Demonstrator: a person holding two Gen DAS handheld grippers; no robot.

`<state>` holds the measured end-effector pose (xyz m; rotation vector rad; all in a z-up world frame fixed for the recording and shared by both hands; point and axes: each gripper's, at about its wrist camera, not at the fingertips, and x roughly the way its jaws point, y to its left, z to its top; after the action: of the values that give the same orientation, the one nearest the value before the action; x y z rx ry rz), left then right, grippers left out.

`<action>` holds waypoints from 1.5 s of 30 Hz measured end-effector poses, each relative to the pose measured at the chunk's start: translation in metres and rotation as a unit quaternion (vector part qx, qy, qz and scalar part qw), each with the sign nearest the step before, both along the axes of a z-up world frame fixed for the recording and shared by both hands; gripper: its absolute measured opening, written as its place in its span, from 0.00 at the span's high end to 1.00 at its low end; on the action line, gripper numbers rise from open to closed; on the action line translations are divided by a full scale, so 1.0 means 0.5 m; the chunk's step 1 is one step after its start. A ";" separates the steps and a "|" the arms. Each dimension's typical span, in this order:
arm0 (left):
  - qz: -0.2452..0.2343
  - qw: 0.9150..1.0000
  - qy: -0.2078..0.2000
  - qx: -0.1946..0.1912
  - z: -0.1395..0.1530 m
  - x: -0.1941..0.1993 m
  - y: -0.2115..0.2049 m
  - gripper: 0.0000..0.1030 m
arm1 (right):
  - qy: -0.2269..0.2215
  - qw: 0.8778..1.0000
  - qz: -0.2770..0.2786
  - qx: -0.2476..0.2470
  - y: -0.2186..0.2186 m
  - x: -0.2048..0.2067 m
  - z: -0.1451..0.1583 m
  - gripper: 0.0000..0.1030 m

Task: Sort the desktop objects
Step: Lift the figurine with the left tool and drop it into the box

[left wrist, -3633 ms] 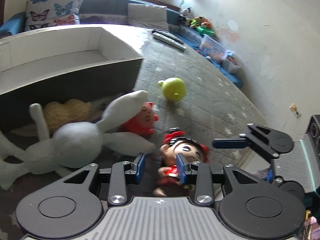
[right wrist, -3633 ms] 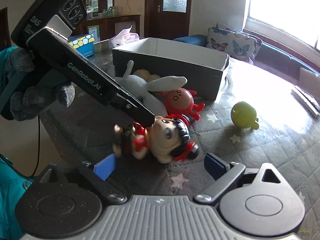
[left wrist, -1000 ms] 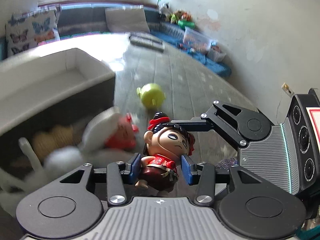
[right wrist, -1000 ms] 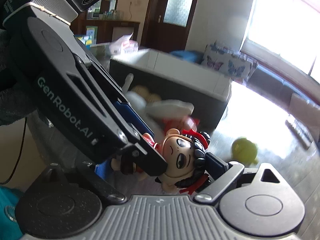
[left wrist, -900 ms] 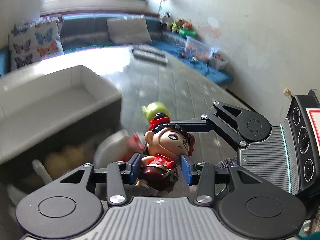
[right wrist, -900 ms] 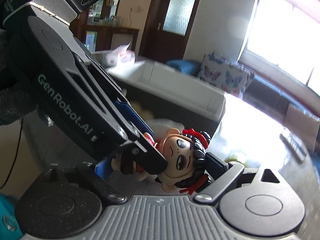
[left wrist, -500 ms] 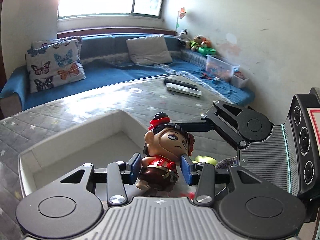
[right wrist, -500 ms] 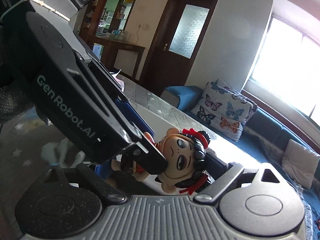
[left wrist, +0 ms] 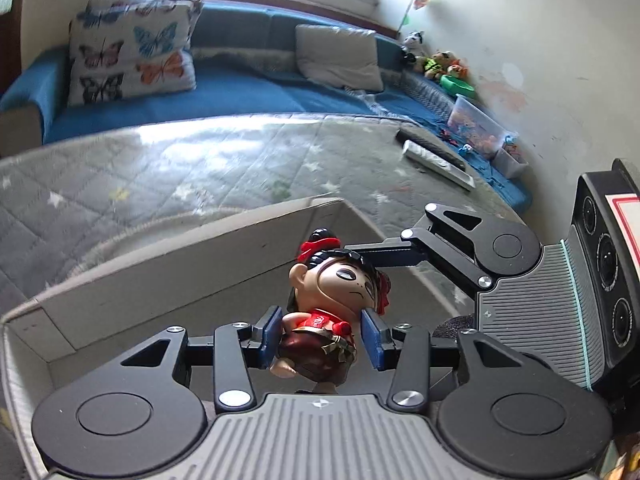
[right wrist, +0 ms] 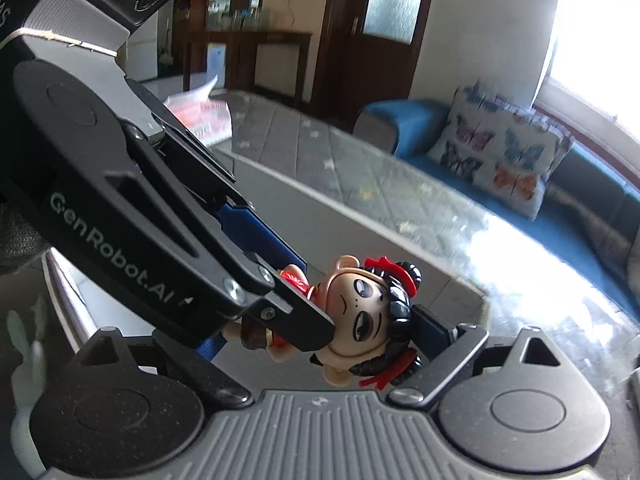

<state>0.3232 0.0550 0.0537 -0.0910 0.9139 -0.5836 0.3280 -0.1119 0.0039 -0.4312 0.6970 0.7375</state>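
1. Blue sofa (left wrist: 248,92), far side of the room, under the window; a butterfly-print cushion (left wrist: 132,60) at its left end and a plain grey cushion (left wrist: 340,58) further right.
2. Grey quilted table cover (left wrist: 160,176) with star print, between the sofa and the box; two remote controls (left wrist: 436,156) lie at its far right.
3. Open white cardboard box (left wrist: 192,264), near, directly beneath both tools; its far wall stands behind the figurine.
4. Left gripper (left wrist: 320,338): blue pads pressed against both sides of the figurine's body, holding it clear above the box interior.
5. Right gripper (right wrist: 320,340): reaches in from the right; one finger lies against the back of the figurine's head, but whether it clamps the toy cannot be told.
6. Doll figurine (left wrist: 336,292): big head, black hair with red bands, red top, dark trousers; upright in the left wrist view, tilted sideways in the right.
7. White plush toy (right wrist: 24,344), only a sliver showing at the near left edge of the right wrist view.
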 end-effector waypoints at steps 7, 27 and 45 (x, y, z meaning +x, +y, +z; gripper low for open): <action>0.020 0.999 0.042 -0.002 -0.041 0.025 0.009 0.56 | 0.029 0.998 -0.007 -0.058 0.030 0.030 -0.018 0.12; 0.065 0.998 0.023 -0.008 -0.006 -0.015 0.029 0.57 | -0.013 0.999 -0.024 -0.035 0.031 -0.022 0.003 0.12; 0.107 0.990 -0.089 0.002 0.082 -0.248 0.060 0.57 | -0.075 0.996 -0.006 0.046 0.005 -0.252 0.096 0.12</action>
<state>0.1993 0.0850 0.0947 -0.1303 0.7208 -0.3838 0.2021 -0.1093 0.0521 -0.3934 0.5216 0.7143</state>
